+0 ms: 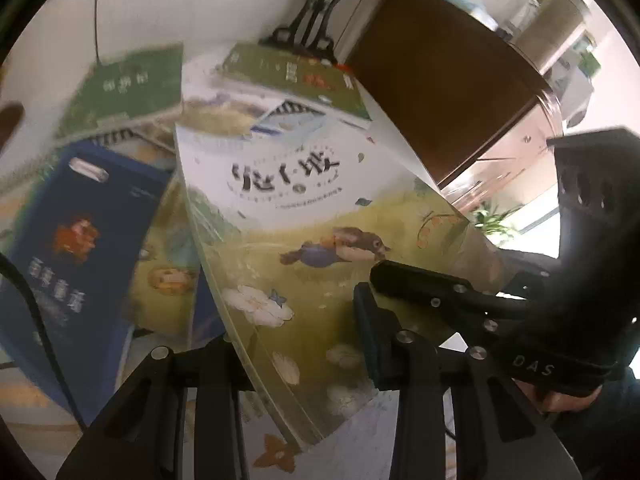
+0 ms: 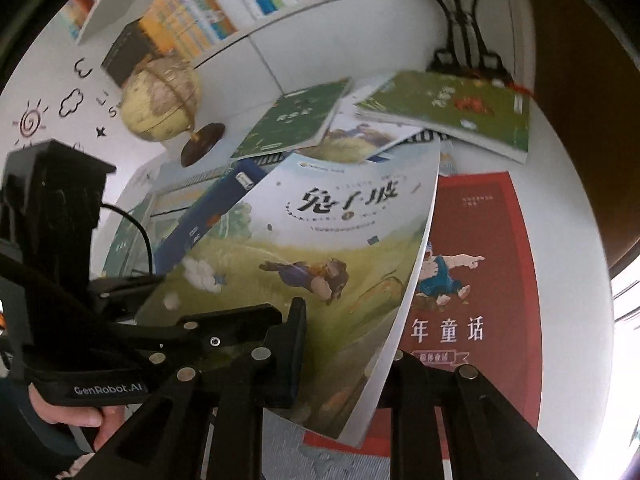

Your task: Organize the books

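Observation:
A large picture book (image 1: 280, 208) with a white and green cover and a running animal on it is lifted and tilted above a pile of books. My left gripper (image 1: 296, 332) is shut on its lower edge, the cover passing between the two fingers. My right gripper (image 2: 348, 340) is shut on the book's (image 2: 320, 248) lower right edge. In the left wrist view the right gripper (image 1: 400, 280) shows at the book's right side. In the right wrist view the left gripper (image 2: 168, 292) shows at its left side. A person's hand holds each gripper.
On the white table (image 2: 568, 168) lie a red storybook (image 2: 480, 292), a blue book (image 1: 80, 240) and two green books (image 2: 296, 120) (image 2: 452, 108). A globe (image 2: 160, 100) stands at the back left below a bookshelf (image 2: 240, 8). A black stand (image 2: 464, 40) rises behind the books.

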A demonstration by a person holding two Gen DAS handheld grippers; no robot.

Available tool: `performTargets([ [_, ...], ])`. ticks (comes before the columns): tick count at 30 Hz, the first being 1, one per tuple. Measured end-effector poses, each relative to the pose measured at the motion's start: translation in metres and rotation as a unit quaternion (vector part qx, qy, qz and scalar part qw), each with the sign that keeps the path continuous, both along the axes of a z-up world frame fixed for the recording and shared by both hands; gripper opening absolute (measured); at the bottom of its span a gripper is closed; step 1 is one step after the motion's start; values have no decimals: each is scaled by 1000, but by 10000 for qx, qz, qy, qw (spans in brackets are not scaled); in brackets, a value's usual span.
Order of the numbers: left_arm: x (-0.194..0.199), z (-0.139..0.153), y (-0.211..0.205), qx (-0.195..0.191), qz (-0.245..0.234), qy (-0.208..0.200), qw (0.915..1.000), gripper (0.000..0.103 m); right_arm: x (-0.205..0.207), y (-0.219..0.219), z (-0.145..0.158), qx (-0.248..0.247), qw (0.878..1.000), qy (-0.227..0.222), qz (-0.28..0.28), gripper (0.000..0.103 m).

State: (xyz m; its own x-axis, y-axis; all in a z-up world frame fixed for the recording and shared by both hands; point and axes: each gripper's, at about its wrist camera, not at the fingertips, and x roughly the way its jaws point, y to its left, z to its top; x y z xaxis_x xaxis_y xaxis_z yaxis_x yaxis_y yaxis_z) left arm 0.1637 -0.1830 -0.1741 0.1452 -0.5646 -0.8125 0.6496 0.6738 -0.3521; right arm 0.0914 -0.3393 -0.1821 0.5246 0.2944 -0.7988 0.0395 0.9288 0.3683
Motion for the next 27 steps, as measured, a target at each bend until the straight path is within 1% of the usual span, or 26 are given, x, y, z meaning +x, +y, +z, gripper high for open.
performTargets([
  [2,-5,7,5,-29,49,-58,10000,33,-4,7,8,-170,9998,-111,82,19],
  [5,-13,20,19,-172,232,-79,9996,33,-12,17,22,-421,9982,-313,283,19],
  [7,-19,31,26,-206,334,-252,9989,33,-14,26,33,-511,9969,-452,388,19],
  [11,-29,56,43,-205,609,-580,9962,33,-18,39,53,-492,9942,-780,550,19],
  [15,-32,82,64,-184,931,-886,9915,33,-17,58,75,-411,9900,-1136,725,19],
  [17,-35,96,84,-176,1102,-1080,9879,33,-14,70,86,-356,9871,-1319,837,19],
  [20,-34,104,112,-227,1329,-1213,9834,33,-7,96,102,-304,9824,-1537,1013,19],
  [23,-32,107,147,-311,1552,-1324,9785,33,0,129,112,-313,9775,-1697,1209,19],
  [27,-27,104,212,-451,1757,-1377,9737,33,14,185,118,-352,9735,-1775,1397,19],
])
